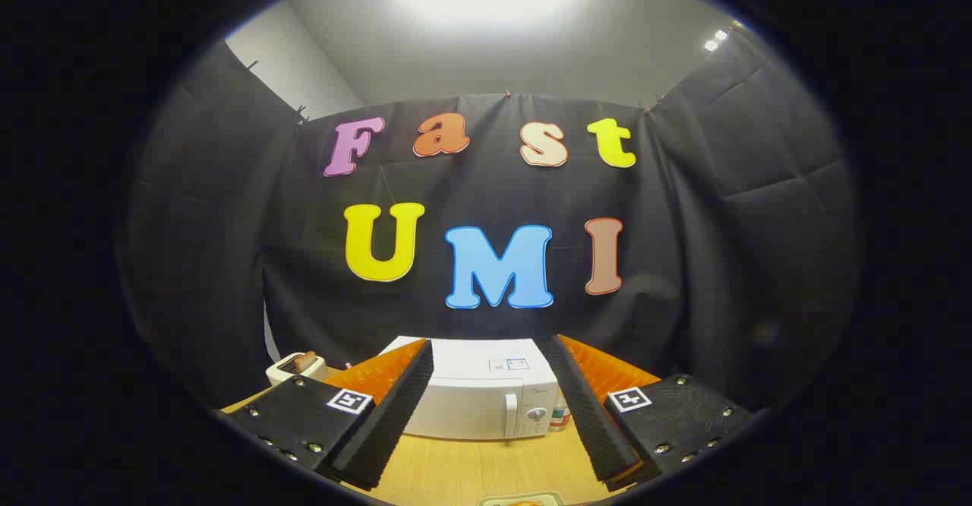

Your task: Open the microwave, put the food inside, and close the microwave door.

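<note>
We held the hand-held gripper open and empty, the shut microwave at the table's far edge beyond its fingers, so opening its door came next.

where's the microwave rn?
In the gripper view the white microwave stands on the wooden table against the booth's black cloth, door closed, beyond the open gripper and framed between its fingers; a toaster stands to its left.
</note>
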Motion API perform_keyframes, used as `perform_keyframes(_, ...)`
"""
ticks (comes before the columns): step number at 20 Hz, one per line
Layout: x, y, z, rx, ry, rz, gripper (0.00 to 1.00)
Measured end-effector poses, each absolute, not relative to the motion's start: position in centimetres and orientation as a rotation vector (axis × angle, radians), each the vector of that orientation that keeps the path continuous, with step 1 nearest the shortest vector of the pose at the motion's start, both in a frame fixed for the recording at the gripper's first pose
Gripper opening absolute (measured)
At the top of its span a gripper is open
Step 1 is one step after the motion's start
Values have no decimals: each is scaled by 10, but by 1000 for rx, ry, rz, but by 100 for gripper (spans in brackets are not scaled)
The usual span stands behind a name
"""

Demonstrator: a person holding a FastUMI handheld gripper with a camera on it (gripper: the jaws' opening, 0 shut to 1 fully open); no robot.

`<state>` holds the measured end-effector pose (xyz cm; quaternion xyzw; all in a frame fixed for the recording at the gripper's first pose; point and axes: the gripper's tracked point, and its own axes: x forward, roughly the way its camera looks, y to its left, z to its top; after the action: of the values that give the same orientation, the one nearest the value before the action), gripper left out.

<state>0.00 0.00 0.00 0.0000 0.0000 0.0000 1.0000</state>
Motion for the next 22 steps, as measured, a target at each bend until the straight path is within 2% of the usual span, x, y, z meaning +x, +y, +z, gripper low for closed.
perform_keyframes(13,10,5,-13,-37,-7,15,97)
perform_keyframes(22,50,-5,-66,-36,33,8,97)
